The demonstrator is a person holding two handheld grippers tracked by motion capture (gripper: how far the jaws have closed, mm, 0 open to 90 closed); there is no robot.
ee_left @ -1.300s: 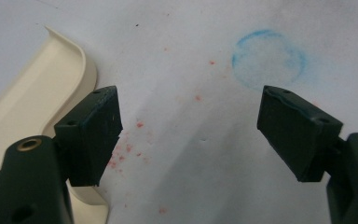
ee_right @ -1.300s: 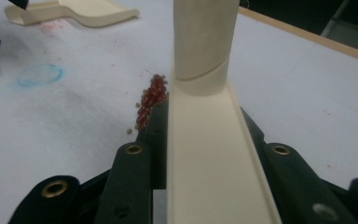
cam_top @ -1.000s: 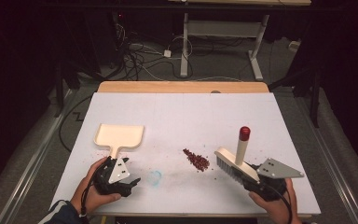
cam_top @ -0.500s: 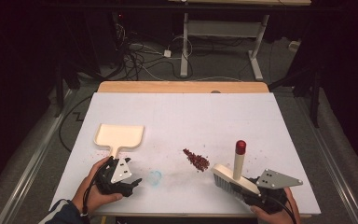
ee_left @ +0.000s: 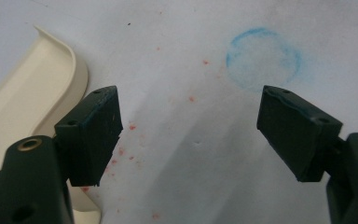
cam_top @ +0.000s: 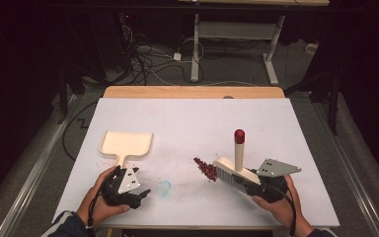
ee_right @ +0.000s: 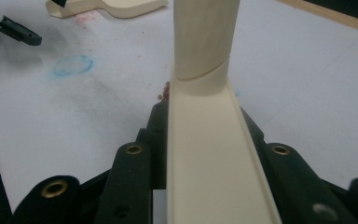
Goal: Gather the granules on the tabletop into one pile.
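Observation:
A cream dustpan (cam_top: 127,143) lies at the left of the white table, its handle pointing toward my left gripper (cam_top: 140,195). That gripper is open just beyond the handle's end, with nothing between its jaws; its own view has the dustpan (ee_left: 23,107) at the left. My right gripper (cam_top: 256,180) is shut on a cream brush (cam_top: 239,148) with a red-tipped handle standing up. The bristles sit right beside a small pile of red crumbs (cam_top: 206,169). In the right gripper view the brush (ee_right: 205,116) runs up between the jaws and crumbs (ee_right: 164,93) peek out beside it.
A faint blue ring (cam_top: 164,188) is drawn on the table between the grippers, also seen as a blue ring (ee_left: 263,58) ahead of the left jaws. Red specks dot the sheet near the dustpan. A wooden strip (cam_top: 192,92) borders the far edge.
My right gripper has carried the brush leftward, bringing the bristles up against the crumbs. The left gripper and the dustpan have stayed put.

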